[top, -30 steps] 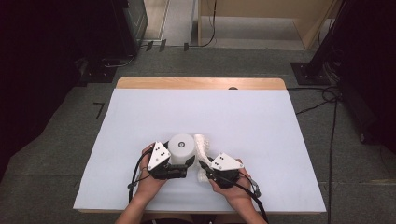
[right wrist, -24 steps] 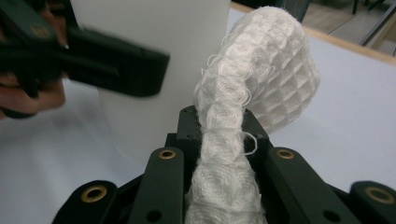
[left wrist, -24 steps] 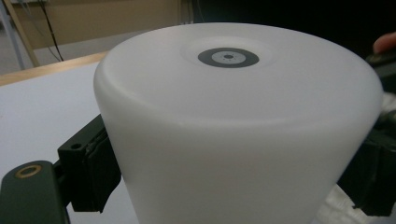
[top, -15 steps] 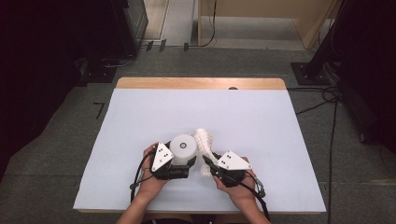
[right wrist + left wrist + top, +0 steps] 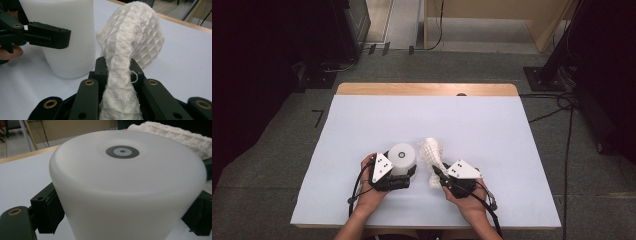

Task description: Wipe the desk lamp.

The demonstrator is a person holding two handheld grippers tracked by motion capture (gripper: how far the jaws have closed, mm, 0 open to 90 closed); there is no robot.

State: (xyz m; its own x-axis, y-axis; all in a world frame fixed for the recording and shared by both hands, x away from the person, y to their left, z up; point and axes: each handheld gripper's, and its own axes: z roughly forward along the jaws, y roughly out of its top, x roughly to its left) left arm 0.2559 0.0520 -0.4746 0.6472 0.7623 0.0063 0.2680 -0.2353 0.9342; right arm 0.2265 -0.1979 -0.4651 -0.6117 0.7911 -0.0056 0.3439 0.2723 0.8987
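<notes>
A white cup (image 5: 402, 154) stands upside down on the pale table cover (image 5: 362, 120), with a dark ring mark on its upturned base. My left gripper (image 5: 404, 168) is shut on the cup (image 5: 125, 182), one black jaw against each side. Just right of it, my right gripper (image 5: 439, 174) is shut on a white waffle-weave cloth (image 5: 432, 149). In the right gripper view the cloth (image 5: 135, 35) runs bunched between the jaws of that gripper (image 5: 117, 67) and balloons out above them. Beside it there are the cup (image 5: 67, 30) and a jaw of the left gripper (image 5: 47, 35).
A wooden table edge (image 5: 427, 89) shows along the far side of the cover. Cables (image 5: 562, 100) lie on the grey floor at the right, and dark equipment stands at the back left (image 5: 352, 20). Both hands work near the table's front edge.
The cloth's free end has risen a little and stands more upright beside the cup. Both hands have stayed nearly in place.
</notes>
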